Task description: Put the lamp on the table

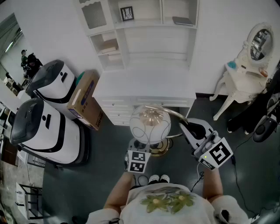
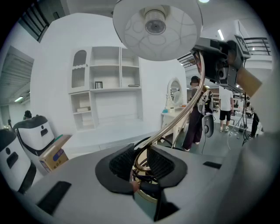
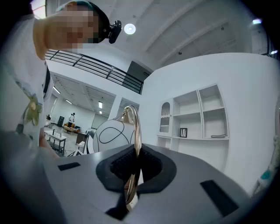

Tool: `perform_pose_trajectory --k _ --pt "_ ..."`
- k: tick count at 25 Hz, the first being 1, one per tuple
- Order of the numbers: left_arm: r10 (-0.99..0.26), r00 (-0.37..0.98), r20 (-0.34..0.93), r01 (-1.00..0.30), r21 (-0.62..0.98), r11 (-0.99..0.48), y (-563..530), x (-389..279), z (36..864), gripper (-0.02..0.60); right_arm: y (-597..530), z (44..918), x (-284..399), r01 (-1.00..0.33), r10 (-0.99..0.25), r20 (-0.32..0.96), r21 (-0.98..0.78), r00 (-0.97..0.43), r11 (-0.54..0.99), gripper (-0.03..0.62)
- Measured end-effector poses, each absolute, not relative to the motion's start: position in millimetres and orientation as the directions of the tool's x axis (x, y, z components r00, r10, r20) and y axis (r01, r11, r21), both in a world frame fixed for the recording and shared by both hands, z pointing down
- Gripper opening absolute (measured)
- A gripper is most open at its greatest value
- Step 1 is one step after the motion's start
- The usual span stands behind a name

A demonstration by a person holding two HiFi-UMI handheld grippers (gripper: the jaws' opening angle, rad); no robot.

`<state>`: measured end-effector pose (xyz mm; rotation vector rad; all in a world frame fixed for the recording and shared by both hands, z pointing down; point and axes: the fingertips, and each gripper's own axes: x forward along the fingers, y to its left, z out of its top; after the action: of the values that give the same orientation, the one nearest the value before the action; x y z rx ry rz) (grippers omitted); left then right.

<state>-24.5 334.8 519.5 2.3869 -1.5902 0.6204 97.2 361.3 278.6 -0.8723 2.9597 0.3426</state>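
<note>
We've got the lamp (image 1: 150, 124) held in both grippers over the dark grey floor (image 1: 109, 153), just in front of the white table (image 1: 144, 85). It is not on the tabletop.

Lamp:
- The globe shade (image 2: 153, 26) is round frosted white glass with thin black looping lines, open at the bottom with the bulb socket showing.
- The brass arm (image 1: 177, 114) is a slim polished tube that curves up and over in an arch.
- The base (image 1: 161, 149) is a round brass disc sitting under the shade.

Left gripper (image 2: 141, 162): its ribbed black pads are closed on the lower end of the brass arm, right above the base. A black cord (image 2: 151, 141) loops just behind the jaws.

Right gripper (image 3: 135, 165): its jaws are pinched tight on the arch of the tube, with brass running straight through the gap between the pads. From there we see the shade just beyond, to the left.

Table: matte white with a flat top and drawer fronts below. A shelved hutch (image 1: 140, 26) stands at its back with a small dark picture frame (image 1: 127, 13) on a shelf.

Around it:
- A cardboard box (image 1: 85, 99) leans beside the table's left end.
- Two glossy white-and-black rounded units (image 1: 48, 127) stand left of the box.
- A white vanity with an oval mirror (image 1: 258, 43) is at the far right.
</note>
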Motion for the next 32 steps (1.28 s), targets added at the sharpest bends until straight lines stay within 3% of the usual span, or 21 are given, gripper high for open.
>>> perform_pose_trajectory --k 32 --pt "-0.846 0.31 0.435 -0.921 -0.083 -0.38 322 21 517 0.1 346 285 144 -0.522 -0.506 -0.133 0.151 -0.852 0.839 0.028"
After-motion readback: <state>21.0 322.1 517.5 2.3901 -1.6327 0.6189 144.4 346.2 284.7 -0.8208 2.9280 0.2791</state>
